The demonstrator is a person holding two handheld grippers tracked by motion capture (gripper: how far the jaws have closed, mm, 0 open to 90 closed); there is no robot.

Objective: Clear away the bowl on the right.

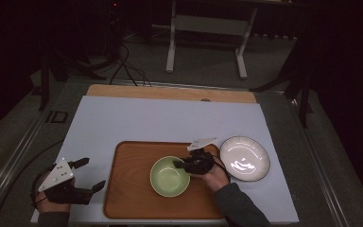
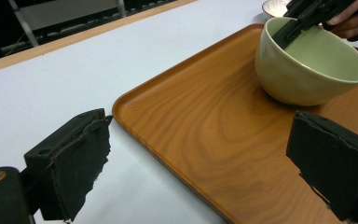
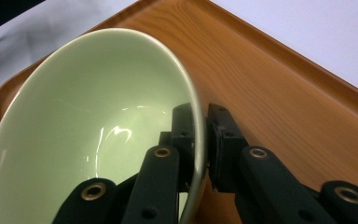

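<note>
Dark room, white table (image 1: pixel 123 118): green bowl (image 1: pixel 169 177) pinched at rim by right gripper (image 1: pixel 182 164), on wooden tray (image 1: pixel 127 189), middle of frame; lifting left. Left gripper (image 1: pixel 89 174) wide open, empty.

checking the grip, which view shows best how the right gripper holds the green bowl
The right gripper view: the right gripper pinches the bowl rim, one jaw inside, one outside. The high view shows the whole bowl on the tray, the grip small. The left gripper view shows it side-on, far off.

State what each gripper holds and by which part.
The right gripper is shut on the green bowl, pinching its rim, one jaw inside and one outside, over the wooden tray. The left gripper holds nothing; its jaws stand open.
</note>
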